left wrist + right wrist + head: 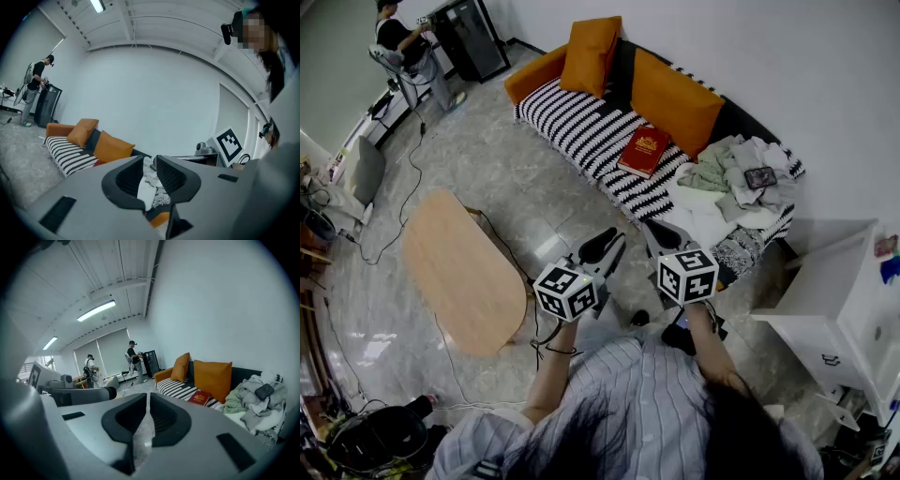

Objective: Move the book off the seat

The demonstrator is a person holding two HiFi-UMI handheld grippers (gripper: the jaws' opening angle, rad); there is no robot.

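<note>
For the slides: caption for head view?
Shut, empty left claw and right claw short of sofa; red book on striped seat.

Items outside the task:
- Oval wooden bench (459, 272): on the floor, left of the left hand-held gripper (605, 246).
- Two orange cushions (589, 52) (675, 98): well ahead of both.
- Heap of clothes (727, 173), with a dark flat item (760, 176) on top: ahead-right of the right hand-held gripper (661, 236).
- White cabinet (839, 291): to its right.
- Person (398, 37) at a black cabinet (473, 37): far ahead-left.
- Cables (412, 178): across the floor.
</note>
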